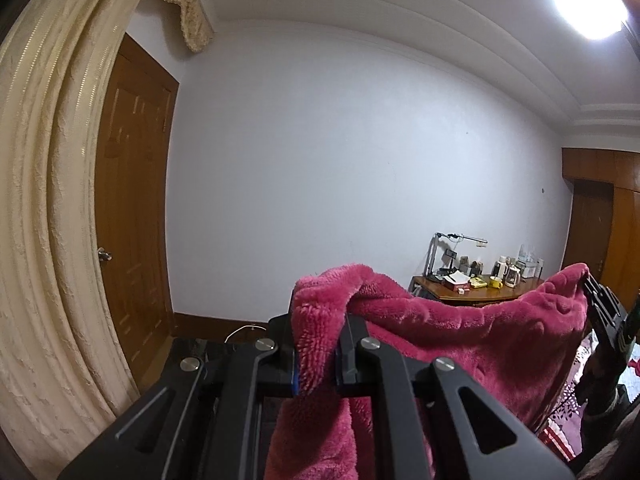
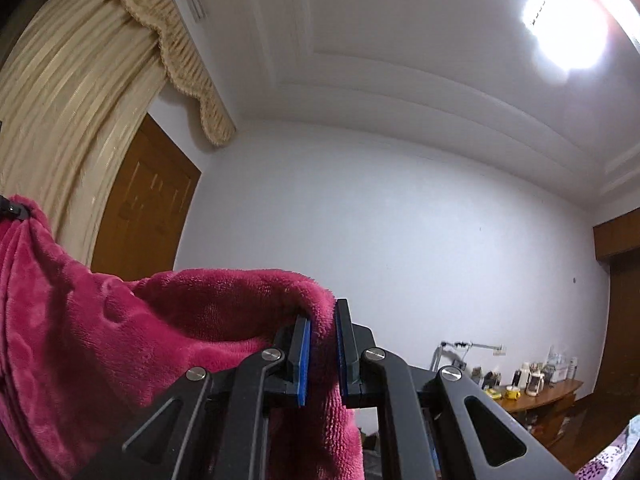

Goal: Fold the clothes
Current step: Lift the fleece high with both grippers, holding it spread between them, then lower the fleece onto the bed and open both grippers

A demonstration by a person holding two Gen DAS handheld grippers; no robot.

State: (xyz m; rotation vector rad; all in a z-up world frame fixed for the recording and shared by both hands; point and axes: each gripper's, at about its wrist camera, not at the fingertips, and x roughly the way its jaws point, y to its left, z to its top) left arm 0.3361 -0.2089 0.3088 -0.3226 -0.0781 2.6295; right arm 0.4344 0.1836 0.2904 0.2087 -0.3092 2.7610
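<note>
Garment: deep pink, long-pile fleece garment (image 1: 460, 320), held up in the air between the two grippers; its top edge sags in a shallow curve from one grip to the other, the rest hangs below out of view.
Left gripper: black two-finger left gripper (image 1: 320, 344), jaws clenched on a bunched fold of the fleece garment; fabric spills over the top of the blue-padded fingers (image 1: 295, 372) and drops down between the linkage bars.
Right gripper: black two-finger right gripper (image 2: 323, 354), jaws clenched on the other end of the top edge; a strip of fleece is pinched between the blue pads (image 2: 305, 360) and hangs below them.
Cross-view: right gripper appears at the right edge of the left wrist view, gripping the far corner of the fabric.
Bench: brown wooden bench (image 1: 480, 296) against the white wall, well apart from the garment, behind it.
Bench load: yellow mug (image 1: 496, 281), glass jug (image 1: 513, 276) and a black desk lamp arm (image 1: 460, 236) near its back edge; smaller items not legible.
Surroundings: cream pleated curtain (image 1: 52, 216) at left, brown panelled wooden door (image 1: 132, 216) beside it, lit ceiling lamp (image 2: 568, 28) overhead.
</note>
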